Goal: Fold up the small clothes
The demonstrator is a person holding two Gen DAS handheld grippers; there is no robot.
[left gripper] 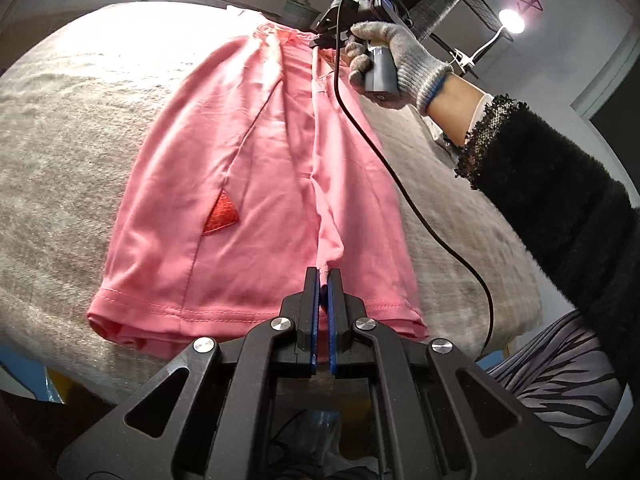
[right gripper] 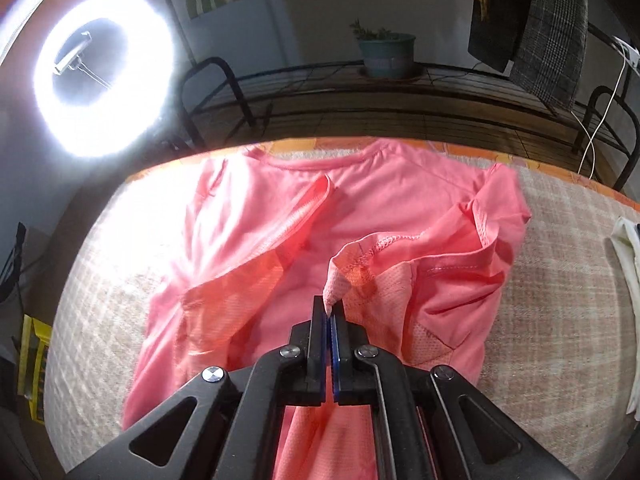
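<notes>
A pink t-shirt (left gripper: 248, 176) lies lengthwise on a beige towel-covered table (left gripper: 60, 152); it has a small red triangular patch (left gripper: 222, 216). My left gripper (left gripper: 324, 274) is shut on a raised fold of the shirt near its bottom hem. My right gripper (right gripper: 329, 308) is shut on a pinch of pink fabric by the sleeve and shoulder end; it also shows in the left wrist view (left gripper: 320, 40), held by a gloved hand at the far end of the shirt. The lifted fold runs between the two grippers. The shirt (right gripper: 280, 248) lies bunched near the sleeves in the right wrist view.
A bright ring light (right gripper: 100, 76) stands at the far left. A black metal rack (right gripper: 360, 92) with a potted plant (right gripper: 384, 52) lies beyond the table. A white cloth (right gripper: 628, 272) lies at the table's right edge. A black cable (left gripper: 400, 184) hangs from the right gripper.
</notes>
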